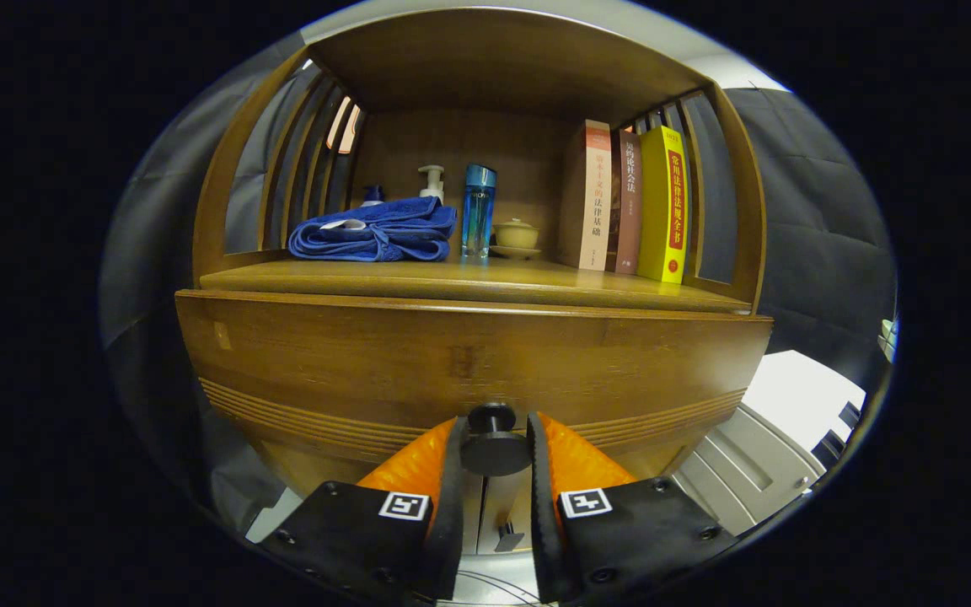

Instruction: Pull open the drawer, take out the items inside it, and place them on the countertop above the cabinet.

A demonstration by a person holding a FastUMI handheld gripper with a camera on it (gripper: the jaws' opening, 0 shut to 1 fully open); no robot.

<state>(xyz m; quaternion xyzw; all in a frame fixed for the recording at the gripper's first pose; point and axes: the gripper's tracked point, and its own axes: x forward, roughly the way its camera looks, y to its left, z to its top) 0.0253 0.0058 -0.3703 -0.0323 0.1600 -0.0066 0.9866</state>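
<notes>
At the lower middle of the drawer front, the tool has its two orange fingers clamped on either side of the black round knob. Above the drawer, the worktop carries a folded blue towel near its left edge, a blue bottle mid-way, and three upright books toward the right edge
</notes>
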